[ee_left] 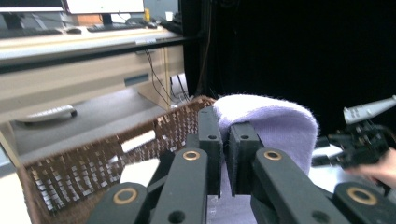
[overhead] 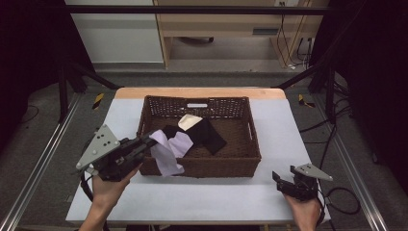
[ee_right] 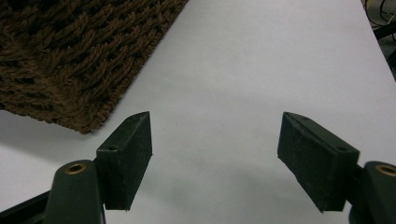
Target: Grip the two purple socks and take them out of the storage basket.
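Fuzzy lilac cloth (ee_left: 275, 126) in left claw (ee_left: 225, 140), over woven basket (overhead: 240, 163)

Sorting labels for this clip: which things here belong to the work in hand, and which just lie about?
In the job:
- left gripper, shut on the lilac cloth
- wicker basket

Lying about:
- black cloth
- cream cloth
- right gripper, open over the table

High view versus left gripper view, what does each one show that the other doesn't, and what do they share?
High view alone: a black cloth and a cream cloth lying in the basket, plus the white table sheet.

Left gripper view alone: a desk behind the table, and a close look at the jaws pinched on fabric.

Both: the left gripper shut on the lilac cloth, the basket, and the right gripper.
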`<state>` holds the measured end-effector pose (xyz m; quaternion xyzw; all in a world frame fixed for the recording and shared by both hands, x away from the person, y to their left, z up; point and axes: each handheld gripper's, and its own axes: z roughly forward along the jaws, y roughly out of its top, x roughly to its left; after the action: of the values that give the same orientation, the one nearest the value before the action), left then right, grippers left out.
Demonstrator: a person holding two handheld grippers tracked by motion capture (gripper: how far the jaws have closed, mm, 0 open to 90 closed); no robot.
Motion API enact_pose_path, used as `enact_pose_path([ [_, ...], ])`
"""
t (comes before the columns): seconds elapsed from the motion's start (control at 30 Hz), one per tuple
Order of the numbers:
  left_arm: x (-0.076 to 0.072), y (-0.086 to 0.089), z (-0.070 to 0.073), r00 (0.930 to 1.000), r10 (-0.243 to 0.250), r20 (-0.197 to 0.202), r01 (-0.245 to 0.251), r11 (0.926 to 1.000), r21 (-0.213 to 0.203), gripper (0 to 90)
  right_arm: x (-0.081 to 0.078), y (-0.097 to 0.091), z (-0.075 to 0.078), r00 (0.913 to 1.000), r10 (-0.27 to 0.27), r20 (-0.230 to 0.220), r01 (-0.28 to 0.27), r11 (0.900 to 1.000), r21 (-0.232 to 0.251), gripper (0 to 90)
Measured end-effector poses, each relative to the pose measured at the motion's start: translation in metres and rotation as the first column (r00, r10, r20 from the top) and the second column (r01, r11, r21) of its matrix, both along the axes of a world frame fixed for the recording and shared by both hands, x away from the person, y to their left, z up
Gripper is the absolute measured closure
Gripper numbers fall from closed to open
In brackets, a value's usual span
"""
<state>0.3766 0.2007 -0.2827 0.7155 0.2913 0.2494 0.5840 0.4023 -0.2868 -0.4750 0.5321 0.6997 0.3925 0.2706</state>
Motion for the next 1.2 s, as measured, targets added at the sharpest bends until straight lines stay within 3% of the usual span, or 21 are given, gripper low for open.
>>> enact_pose_path([
  [0.17, -0.011, 0.001, -0.022, 0.9997, 0.008, -0.022, -0.007, 0.9989, 0.047, 84.8, 0.0, 0.001, 0.0, 1.0, -0.001, 0.001, 0.001, 1.0, 0.003, 26.6],
  [0.27, -0.012, 0.002, -0.037, 0.9985, 0.005, -0.055, -0.001, 0.9981, 0.062, 84.8, 0.0, 0.001, 0.0, 1.0, 0.002, 0.002, -0.002, 1.0, 0.002, 26.7],
  [0.47, -0.013, -0.001, -0.075, 0.9923, -0.007, -0.124, 0.017, 0.9961, 0.087, 84.9, -0.001, 0.001, 0.0, 1.0, 0.002, 0.006, -0.002, 1.0, 0.006, 26.8],
  [0.7, -0.011, -0.008, -0.1, 0.9851, 0.0, -0.172, 0.024, 0.9904, 0.136, 84.9, -0.001, 0.001, -0.001, 1.0, 0.006, 0.002, -0.006, 1.0, 0.004, 26.7],
  [0.83, -0.003, -0.014, -0.126, 0.9736, 0.013, -0.228, 0.026, 0.9853, 0.169, 84.9, -0.002, 0.002, -0.001, 1.0, 0.007, -0.002, -0.007, 1.0, 0.004, 26.9],
  [0.87, -0.003, -0.014, -0.126, 0.9736, 0.013, -0.228, 0.026, 0.9853, 0.169, 84.9, -0.002, 0.002, -0.001, 1.0, 0.007, -0.002, -0.007, 1.0, 0.004, 26.9],
  [0.9, 0.001, -0.016, -0.136, 0.9675, 0.02, -0.252, 0.026, 0.9833, 0.18, 84.9, -0.002, 0.002, -0.001, 1.0, 0.01, -0.001, -0.01, 0.9999, 0.004, 27.0],
  [1.0, 0.007, -0.017, -0.15, 0.9542, 0.029, -0.298, 0.028, 0.9822, 0.186, 84.6, 0.0, 0.003, -0.001, 0.9999, 0.011, -0.008, -0.011, 0.9999, 0.011, 27.1],
  [1.2, 0.013, -0.02, -0.168, 0.9326, 0.033, -0.359, 0.044, 0.9784, 0.202, 77.5, 0.001, 0.002, -0.002, 0.9998, 0.016, -0.009, -0.016, 0.9999, 0.003, 27.3],
])
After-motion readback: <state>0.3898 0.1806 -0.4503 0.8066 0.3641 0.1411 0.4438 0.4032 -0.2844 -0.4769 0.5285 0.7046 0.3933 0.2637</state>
